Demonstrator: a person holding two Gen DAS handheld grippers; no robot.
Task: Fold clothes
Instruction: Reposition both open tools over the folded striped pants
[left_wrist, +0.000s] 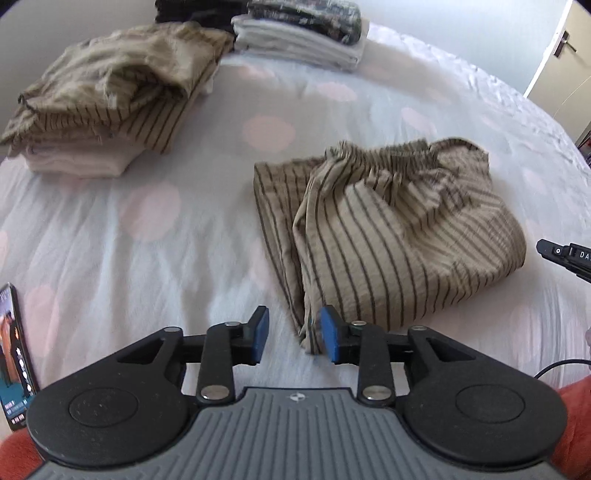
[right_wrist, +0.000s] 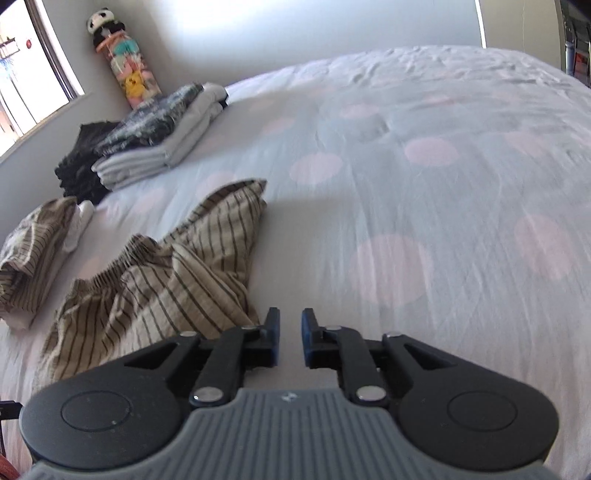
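Beige shorts with dark stripes (left_wrist: 384, 236) lie folded on the bed, elastic waistband to the back. They also show in the right wrist view (right_wrist: 159, 284), left of centre. My left gripper (left_wrist: 291, 338) is open and empty, its right pad just beside the shorts' near corner. My right gripper (right_wrist: 290, 341) is open with a narrow gap and empty, just right of the shorts' edge. Its tip shows at the right edge of the left wrist view (left_wrist: 554, 253).
A stack with a striped beige garment on pale folded clothes (left_wrist: 107, 99) sits back left. A pile of white and dark folded clothes (left_wrist: 306, 33) lies further back. A phone (left_wrist: 14, 354) stands at the left edge. A stuffed-toy column (right_wrist: 125, 62) stands in the corner.
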